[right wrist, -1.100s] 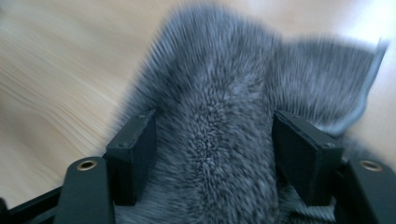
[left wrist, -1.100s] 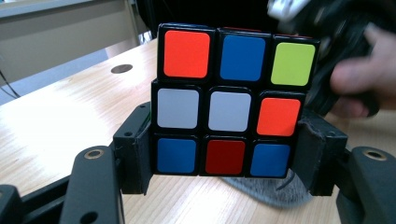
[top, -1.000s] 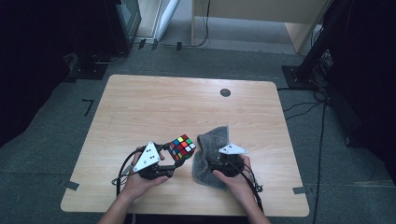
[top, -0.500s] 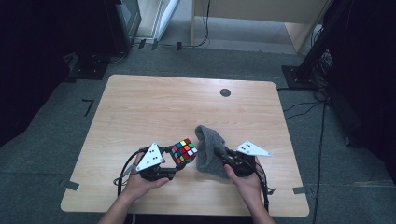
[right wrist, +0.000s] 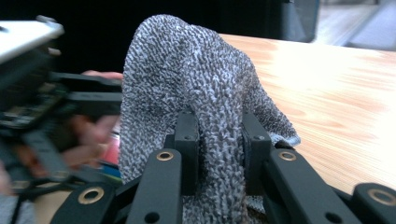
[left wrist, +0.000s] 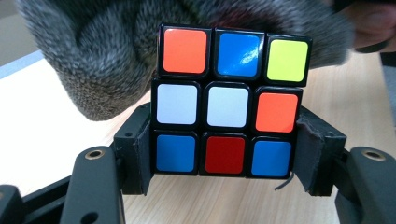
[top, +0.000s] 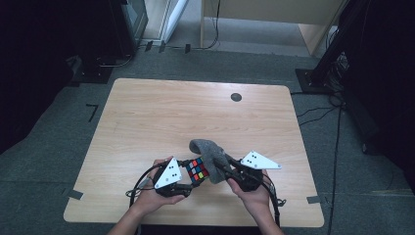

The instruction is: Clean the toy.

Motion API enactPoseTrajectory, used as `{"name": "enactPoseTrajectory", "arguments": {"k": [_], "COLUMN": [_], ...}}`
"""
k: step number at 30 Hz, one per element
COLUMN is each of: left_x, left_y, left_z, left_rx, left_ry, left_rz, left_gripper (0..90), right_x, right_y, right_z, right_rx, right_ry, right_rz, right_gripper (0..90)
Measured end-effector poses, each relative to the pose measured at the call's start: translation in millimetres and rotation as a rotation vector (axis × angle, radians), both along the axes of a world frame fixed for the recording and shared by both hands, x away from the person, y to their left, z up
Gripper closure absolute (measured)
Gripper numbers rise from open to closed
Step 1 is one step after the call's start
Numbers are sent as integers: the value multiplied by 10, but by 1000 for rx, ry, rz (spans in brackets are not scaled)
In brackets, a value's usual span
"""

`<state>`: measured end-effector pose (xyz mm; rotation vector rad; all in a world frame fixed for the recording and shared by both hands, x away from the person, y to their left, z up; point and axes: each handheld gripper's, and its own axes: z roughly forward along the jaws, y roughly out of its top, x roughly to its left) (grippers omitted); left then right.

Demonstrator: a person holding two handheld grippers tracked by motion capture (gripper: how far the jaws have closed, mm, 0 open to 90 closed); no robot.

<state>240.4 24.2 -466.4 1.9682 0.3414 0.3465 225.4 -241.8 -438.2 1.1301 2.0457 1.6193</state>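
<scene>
A scrambled colour cube (top: pixel 196 171) (left wrist: pixel 228 98) is clamped by its lower row between the jaws of my left gripper (top: pixel 190 177) (left wrist: pixel 224 156), held just above the table near the front edge. A grey knitted cloth (top: pixel 209 152) (right wrist: pixel 201 93) is pinched between the jaws of my right gripper (top: pixel 226 172) (right wrist: pixel 219 149). The cloth drapes over the far and right side of the cube and touches it; in the left gripper view the grey cloth (left wrist: pixel 93 60) bulges behind the cube's top row.
The wooden table (top: pixel 195 112) has a small round dark grommet (top: pixel 236 97) near its far edge. Both hands sit close together at the front edge. Dark furniture and cables ring the table on the grey floor.
My right gripper has lifted the cloth off the table and carried it left against the cube. The left gripper with the cube has shifted slightly toward the front edge.
</scene>
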Motion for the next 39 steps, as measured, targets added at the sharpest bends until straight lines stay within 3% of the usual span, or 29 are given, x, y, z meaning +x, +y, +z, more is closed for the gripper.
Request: {"name": "enactPoseTrajectory", "arguments": {"k": [3, 7, 9, 10, 11, 13, 14, 18, 22, 23, 24, 26, 28, 29, 33, 36, 37, 39], "left_x": [11, 4, -2, -9, -9, -16, -22, -14, -1, -1, -3, -6, -1, 1, 7, 27, 34, 32], "left_y": [-4, -28, -26, -5, -5, 19, 26, 24, -6, -6, -8, 6, 31, 45, 53, 59, 62, 51], "left_z": [-3, -30, -27, 0, 0, 39, 62, 68, 36, 36, 35, 51, 71, 82, 92, 86, 84, 70], "left_rx": [-4, 31, 29, 7, 7, -23, -39, -53, -16, -16, -23, -41, -63, -79, -85, -97, -99, -83], "left_ry": [12, 10, 11, 19, 19, 27, 25, 36, 47, 47, 56, 61, 67, 71, 67, 90, 93, 92], "left_rz": [-2, 8, 7, 3, 3, -9, -16, -15, -5, -5, -11, -18, -28, -31, -32, -29, -25, -20], "left_gripper": [341, 342, 342, 342, 342, 342, 342, 342, 342, 342, 342, 342, 342, 342, 342, 342, 342, 343], "right_x": [1, -96, -126, -158, -154, -140, -97, -46, -130, -130, -208, -243, -228, -177, -70, -48, -57, -76], "right_y": [-23, 121, 170, 220, 207, 175, 95, -10, 87, 87, 195, 237, 218, 139, 9, -4, 29, 81], "right_z": [22, 104, 122, 154, 163, 165, 146, 101, 156, 156, 205, 238, 246, 231, 119, 83, 76, 80], "right_rx": [-10, -26, -36, -54, -42, -26, -20, -66, -63, -63, -70, -73, -52, 1, 22, 34, 28, 4], "right_ry": [-2, -42, -59, -79, -82, -79, -66, -36, -75, -75, -119, -141, -138, -98, -50, -52, -83, -94], "right_rz": [-7, 85, 107, 111, 114, 112, 77, -5, 41, 41, 96, 104, 110, 105, 63, 57, 39, 33], "right_gripper": [747, 746, 746, 743, 744, 744, 747, 750, 749, 749, 746, 742, 741, 745, 750, 748, 747, 748]}}
